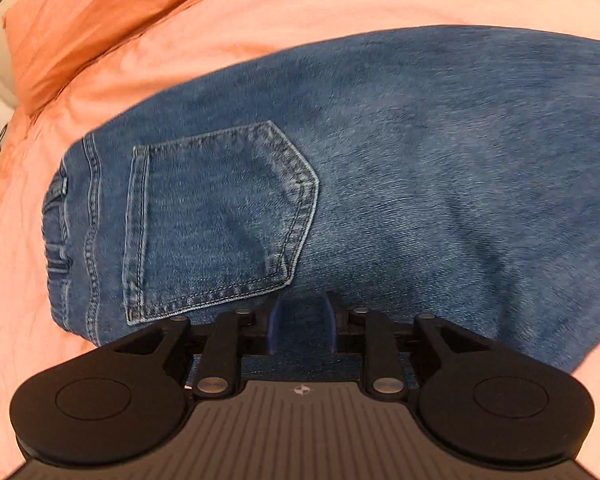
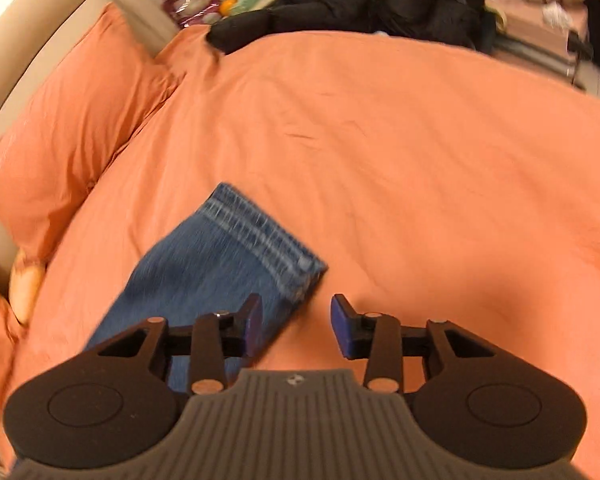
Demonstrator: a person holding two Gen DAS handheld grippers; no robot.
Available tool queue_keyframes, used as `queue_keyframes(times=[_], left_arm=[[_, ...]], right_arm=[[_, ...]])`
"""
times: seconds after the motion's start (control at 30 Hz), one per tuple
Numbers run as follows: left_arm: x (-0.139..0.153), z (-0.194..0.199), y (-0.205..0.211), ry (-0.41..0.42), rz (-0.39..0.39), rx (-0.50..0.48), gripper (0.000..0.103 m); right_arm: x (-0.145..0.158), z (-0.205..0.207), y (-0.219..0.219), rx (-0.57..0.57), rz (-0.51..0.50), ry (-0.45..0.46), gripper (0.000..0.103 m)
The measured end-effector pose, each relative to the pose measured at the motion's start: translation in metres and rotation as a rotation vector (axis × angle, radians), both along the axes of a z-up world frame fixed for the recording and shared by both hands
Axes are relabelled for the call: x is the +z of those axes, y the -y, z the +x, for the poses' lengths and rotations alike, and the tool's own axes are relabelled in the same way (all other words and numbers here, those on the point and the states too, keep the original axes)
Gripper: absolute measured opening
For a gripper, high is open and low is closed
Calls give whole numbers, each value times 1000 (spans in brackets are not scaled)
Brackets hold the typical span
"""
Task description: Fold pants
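- The left gripper (image 1: 302,320) points steeply down, jaws a narrow gap apart, nothing pinched between its fingertips.
- The right gripper (image 2: 296,326) tilts downward, jaws parted wider, empty.

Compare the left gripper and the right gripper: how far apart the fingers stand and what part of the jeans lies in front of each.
The left gripper has its fingers set narrowly apart; the right gripper has a wider gap. The left hovers over the seat of the jeans, beside the back pocket; the right is at the leg hem, with orange bedding showing between its fingers. Both are open, hold nothing and point down at the bed.
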State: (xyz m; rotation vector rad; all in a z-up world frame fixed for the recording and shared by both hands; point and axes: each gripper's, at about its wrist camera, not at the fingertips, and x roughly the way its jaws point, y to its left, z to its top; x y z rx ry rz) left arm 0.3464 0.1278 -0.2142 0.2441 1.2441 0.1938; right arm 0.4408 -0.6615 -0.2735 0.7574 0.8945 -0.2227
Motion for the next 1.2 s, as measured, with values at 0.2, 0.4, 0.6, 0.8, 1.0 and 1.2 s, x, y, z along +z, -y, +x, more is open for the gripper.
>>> queue_keyframes(times=[0.2, 0.4, 0.6, 0.8, 1.0, 1.2], left_arm=[[-11, 9, 6, -31, 43, 12, 31], [-17, 15, 9, -48, 65, 14, 28], [-21, 20, 7, -40, 49, 35, 27], [-24, 16, -3, -33, 44, 43, 26], [-23, 12, 5, -30, 43, 43, 22], [-26, 9, 5, -27, 43, 32, 22]], right_arm=[[-35, 21, 8, -10, 141, -5, 18], [-11, 37, 5, 64, 82, 20, 5], [82, 47, -13, 172, -6, 293, 3], [36, 49, -16, 184, -168, 113, 3], [-14, 54, -20, 160, -174, -18, 3], [-17, 60, -23, 165, -205, -57, 2]])
